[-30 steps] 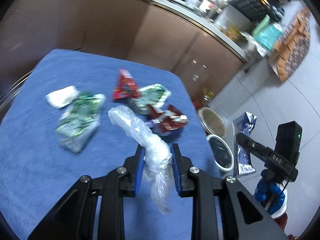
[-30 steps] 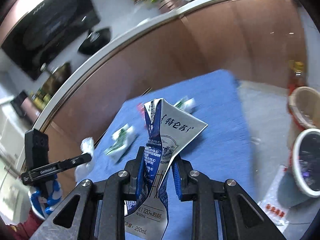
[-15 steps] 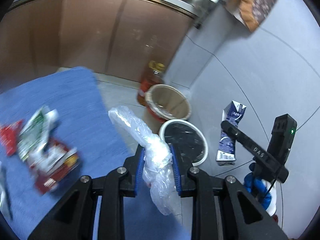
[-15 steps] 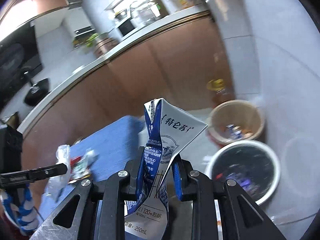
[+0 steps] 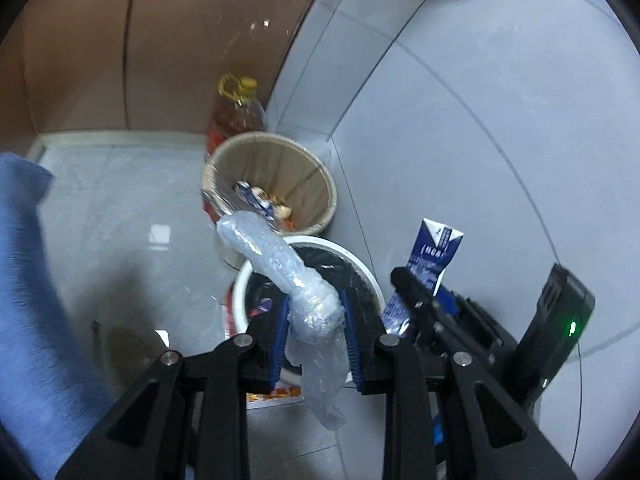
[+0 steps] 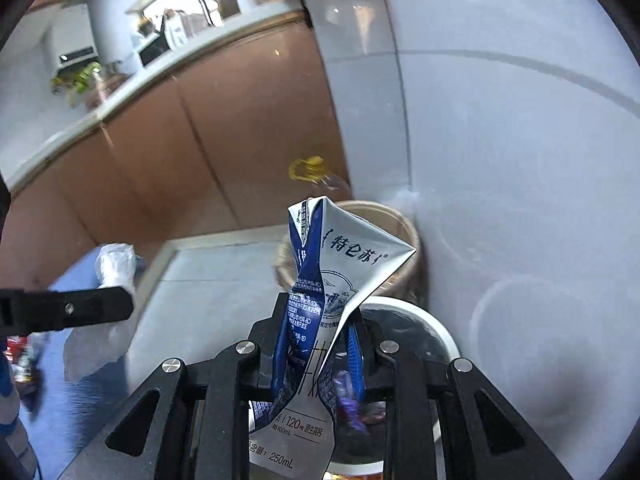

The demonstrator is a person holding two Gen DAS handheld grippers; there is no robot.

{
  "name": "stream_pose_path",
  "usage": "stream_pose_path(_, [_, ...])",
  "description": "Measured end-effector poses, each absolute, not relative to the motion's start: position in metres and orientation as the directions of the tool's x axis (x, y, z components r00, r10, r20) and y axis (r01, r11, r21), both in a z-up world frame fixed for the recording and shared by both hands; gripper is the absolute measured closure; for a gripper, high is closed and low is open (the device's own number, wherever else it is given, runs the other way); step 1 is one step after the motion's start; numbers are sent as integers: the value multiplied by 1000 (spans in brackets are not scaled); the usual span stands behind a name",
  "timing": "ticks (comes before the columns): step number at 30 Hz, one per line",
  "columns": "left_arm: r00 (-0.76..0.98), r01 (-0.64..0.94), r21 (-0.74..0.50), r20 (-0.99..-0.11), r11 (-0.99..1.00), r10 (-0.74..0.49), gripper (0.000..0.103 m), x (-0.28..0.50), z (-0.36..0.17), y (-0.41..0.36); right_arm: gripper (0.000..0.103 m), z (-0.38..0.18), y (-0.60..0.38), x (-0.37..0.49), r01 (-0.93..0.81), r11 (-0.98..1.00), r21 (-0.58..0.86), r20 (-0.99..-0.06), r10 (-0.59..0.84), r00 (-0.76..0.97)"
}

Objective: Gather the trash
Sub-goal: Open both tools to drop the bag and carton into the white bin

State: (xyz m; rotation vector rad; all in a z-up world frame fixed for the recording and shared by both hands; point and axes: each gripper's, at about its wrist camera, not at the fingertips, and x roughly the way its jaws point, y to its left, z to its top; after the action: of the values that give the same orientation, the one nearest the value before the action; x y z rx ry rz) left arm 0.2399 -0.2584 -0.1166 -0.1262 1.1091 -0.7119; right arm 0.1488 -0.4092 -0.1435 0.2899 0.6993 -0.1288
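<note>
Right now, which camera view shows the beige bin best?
The left wrist view: there the beige bin shows its whole rim and the trash inside, behind the white bin. In the right wrist view the milk carton, held in the right gripper, hides most of it; only part of the rim shows.

Directly ahead of the left claw (image 5: 314, 334) the white bin (image 5: 370, 276) stands mouth open, only loose scraps inside. Just beyond it the tan bin (image 5: 324, 176) touches its rim, and an oil bottle (image 5: 238, 110) behind that stands against brown cabinets (image 5: 160, 40). Bare grey floor (image 5: 120, 208) lies to the claw's left, ending at a blue cloth (image 5: 24, 280). Close on its right the other claw (image 5: 420, 300) and its milk carton (image 5: 434, 254) crowd the bin's edge, with open tile (image 5: 500, 140) beyond.
</note>
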Motion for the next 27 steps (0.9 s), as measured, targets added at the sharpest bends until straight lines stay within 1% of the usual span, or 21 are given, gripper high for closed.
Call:
stream_pose_path(3, [217, 459, -460, -772, 760, -598, 77, 251, -132, -279, 79, -159, -415, 151, 243, 954, 178, -676, -61, 734])
stream_pose_path(5, [180, 462, -473, -778, 750, -602, 75, 257, -143, -296, 79, -167, -421, 152, 262, 948, 179, -690, -69, 721])
stream_pose_path(9, [151, 460, -492, -777, 739, -611, 56, 260, -154, -311, 76, -178, -430, 152, 292, 944, 156, -716, -96, 692])
stream_pose_path(10, [149, 456, -496, -776, 739, -613, 54, 261, -156, -314, 76, -180, -433, 152, 297, 943, 152, -720, -100, 687])
stream_pose_path(12, [137, 450, -508, -773, 734, -619, 54, 262, -157, -317, 70, -183, -435, 149, 311, 939, 148, -727, -110, 678])
stream_pose_path(16, [144, 445, -522, -760, 728, -633, 54, 258, -152, -309, 64, -187, -436, 144, 329, 933, 148, -733, -120, 670])
stream_pose_path(18, [156, 440, -523, -756, 730, -635, 54, 255, -147, -300, 58, -186, -432, 140, 334, 932, 139, -735, -129, 665])
stream_pose_path(20, [171, 436, -521, -752, 733, -636, 54, 253, -141, -290, 57, -185, -430, 139, 335, 932, 141, -738, -127, 663])
stream_pose_path(22, [191, 430, -518, -749, 740, -635, 54, 248, -133, -275, 53, -182, -426, 138, 332, 934, 129, -738, -133, 662])
stream_pose_path(23, [196, 426, -518, -747, 742, -635, 54, 247, -129, -270, 48, -181, -424, 137, 332, 936, 117, -738, -142, 660])
stream_pose_path(24, [203, 422, -520, -744, 743, -636, 54, 245, -125, -264, 45, -179, -422, 137, 331, 938, 104, -738, -150, 658])
stream_pose_path(27, [237, 417, -516, -733, 748, -638, 54, 237, -108, -242, 44, -171, -417, 133, 330, 938, 104, -733, -152, 663])
